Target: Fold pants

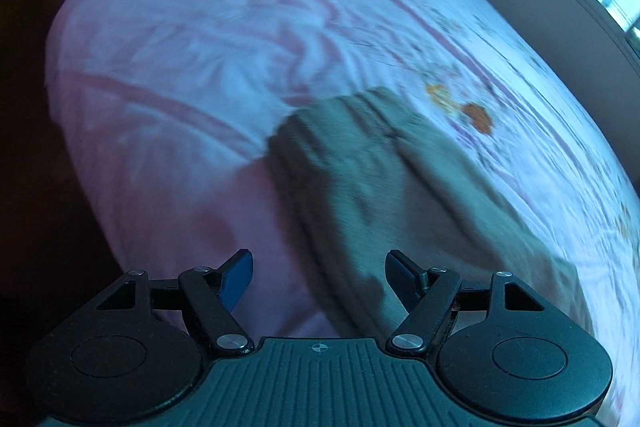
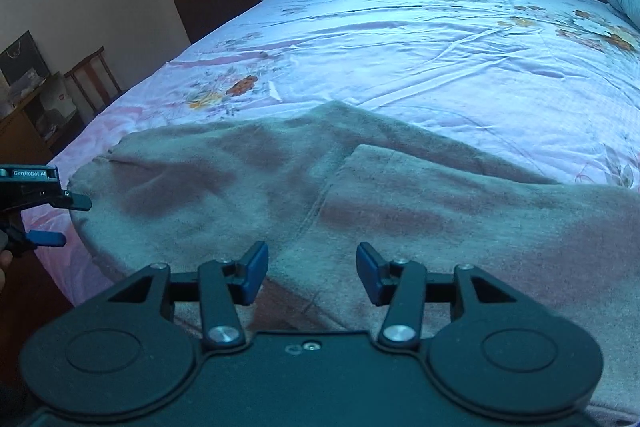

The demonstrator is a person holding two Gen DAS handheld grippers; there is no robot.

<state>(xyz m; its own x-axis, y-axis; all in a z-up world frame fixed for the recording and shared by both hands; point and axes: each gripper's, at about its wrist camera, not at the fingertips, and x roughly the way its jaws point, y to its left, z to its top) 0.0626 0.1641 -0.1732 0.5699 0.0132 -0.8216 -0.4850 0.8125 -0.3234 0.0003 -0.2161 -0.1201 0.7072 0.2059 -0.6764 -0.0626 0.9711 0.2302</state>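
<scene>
Across the bed [image 2: 440, 47], the grey pants [image 2: 280, 187] are lying spread near its front edge. Both my right gripper [image 2: 312, 269] and my left gripper [image 1: 319, 275], labelled "GenRobot.AI", are hovering spread apart, grasping nothing.

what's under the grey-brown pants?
The grey-brown fleece pants lie directly on the pink floral bedsheet, visible all round them. Whether anything sits beneath the fabric is hidden.
</scene>
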